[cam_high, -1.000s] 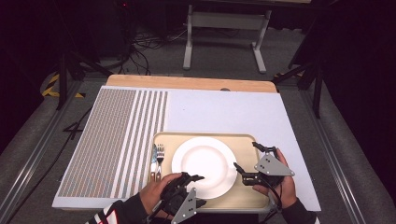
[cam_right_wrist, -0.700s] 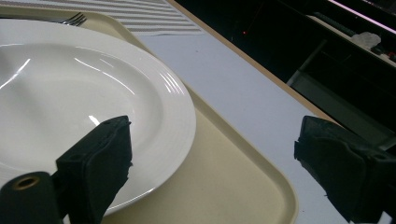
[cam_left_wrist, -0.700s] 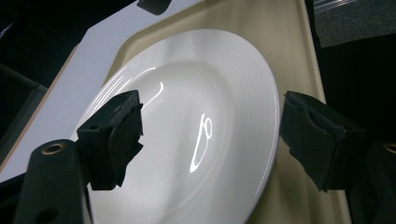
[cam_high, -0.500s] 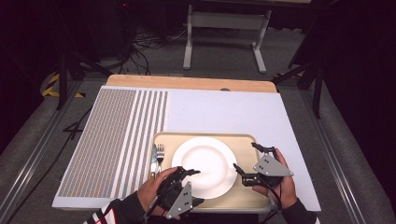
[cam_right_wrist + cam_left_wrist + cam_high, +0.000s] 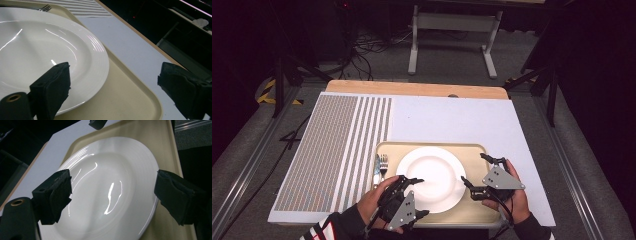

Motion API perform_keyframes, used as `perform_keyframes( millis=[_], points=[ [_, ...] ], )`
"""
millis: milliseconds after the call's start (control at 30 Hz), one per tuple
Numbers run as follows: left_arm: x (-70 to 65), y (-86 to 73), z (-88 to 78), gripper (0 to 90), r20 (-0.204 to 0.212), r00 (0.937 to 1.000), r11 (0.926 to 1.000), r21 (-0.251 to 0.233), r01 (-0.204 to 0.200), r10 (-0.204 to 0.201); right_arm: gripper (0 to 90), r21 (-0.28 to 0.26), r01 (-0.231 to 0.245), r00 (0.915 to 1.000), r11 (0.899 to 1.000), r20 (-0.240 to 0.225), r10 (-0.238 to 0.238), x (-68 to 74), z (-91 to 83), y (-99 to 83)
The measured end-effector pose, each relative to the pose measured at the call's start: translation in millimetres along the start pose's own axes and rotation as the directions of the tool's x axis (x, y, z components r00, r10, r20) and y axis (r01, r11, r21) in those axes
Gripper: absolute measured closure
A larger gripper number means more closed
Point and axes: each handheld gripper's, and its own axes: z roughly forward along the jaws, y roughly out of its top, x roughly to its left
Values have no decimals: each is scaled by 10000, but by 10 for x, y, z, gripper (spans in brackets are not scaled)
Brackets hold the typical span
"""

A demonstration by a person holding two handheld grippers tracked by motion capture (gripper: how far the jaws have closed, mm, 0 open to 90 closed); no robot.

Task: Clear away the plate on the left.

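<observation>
A white plate (image 5: 430,178) lies on a beige tray (image 5: 432,148), with a fork (image 5: 382,165) on the tray to its left. My left gripper (image 5: 408,181) hovers at the plate's near-left rim. In the left gripper view the left gripper (image 5: 112,192) is open above the plate (image 5: 105,170). Its jaws have just been opening, and the pads press on nothing. My right gripper (image 5: 473,168) stands open at the plate's right rim. In the right gripper view the right gripper (image 5: 115,82) has one jaw over the plate (image 5: 37,42) and the other past the tray's rim (image 5: 140,85).
The tray sits at the near edge of a white table (image 5: 462,120) with a grey striped mat (image 5: 337,140) on its left. A wooden strip (image 5: 412,89) runs along the far edge. Beyond lie a dark floor, cables and a metal stand (image 5: 452,30).
My left gripper has shifted a little to the left along the plate's near rim. The right gripper, the plate and the fork have stayed in place.
</observation>
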Motion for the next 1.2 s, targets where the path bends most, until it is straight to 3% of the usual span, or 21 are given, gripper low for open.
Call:
perform_keyframes(
  millis=[567, 1200],
  points=[
    [114, -23, -87, 158, -248, 9986, 9986, -222, 472, -478, 111, -44, 134, 9998, 9999, -146, -135, 38, 0, 24],
    [148, 1, -136, 156, -470, 9976, 9982, -354, 494, -511, 111, -90, 192, 9996, 9998, -227, -194, 72, -1, 44]
  ],
)
